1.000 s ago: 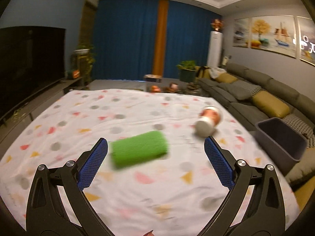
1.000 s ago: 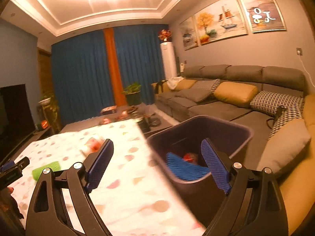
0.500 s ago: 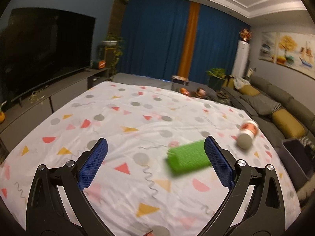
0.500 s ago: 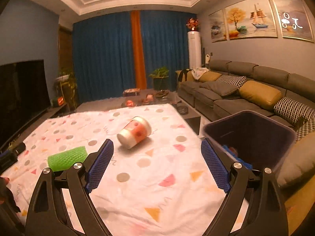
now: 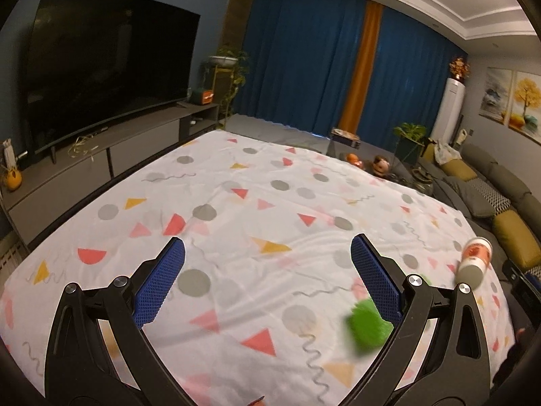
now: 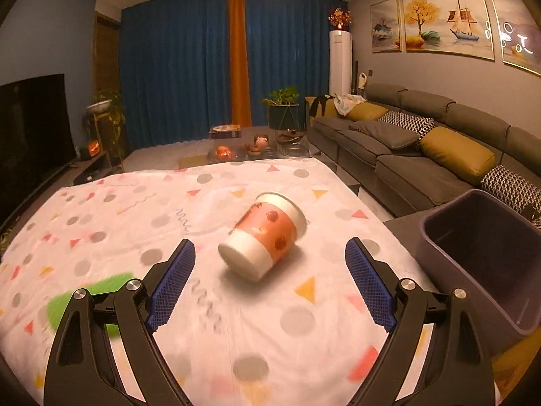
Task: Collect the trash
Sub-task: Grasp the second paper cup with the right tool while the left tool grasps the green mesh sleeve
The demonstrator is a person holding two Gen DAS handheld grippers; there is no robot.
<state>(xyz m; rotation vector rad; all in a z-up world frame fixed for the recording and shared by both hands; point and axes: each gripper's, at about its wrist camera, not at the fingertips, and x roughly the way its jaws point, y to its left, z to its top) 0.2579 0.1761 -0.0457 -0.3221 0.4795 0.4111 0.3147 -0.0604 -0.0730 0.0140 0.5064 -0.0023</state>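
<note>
An orange-and-white paper cup (image 6: 265, 235) lies on its side on the patterned tablecloth (image 6: 236, 321), just ahead of my open, empty right gripper (image 6: 270, 284). The cup shows far right in the left wrist view (image 5: 474, 260). A green roll (image 5: 368, 326) lies on the cloth, partly behind the right finger of my open, empty left gripper (image 5: 268, 279); it shows low left in the right wrist view (image 6: 88, 296). A dark purple bin (image 6: 480, 260) stands off the table's right edge.
A grey sofa (image 6: 422, 145) with cushions runs along the right wall. A large TV (image 5: 101, 77) on a low cabinet stands left. A low table with ornaments (image 6: 257, 145) and potted plants stand beyond the far edge, before blue curtains.
The left wrist view has swung left, so the green roll slid from centre to its right finger. The right wrist view has swung left from the bin and closed in on the cup.
</note>
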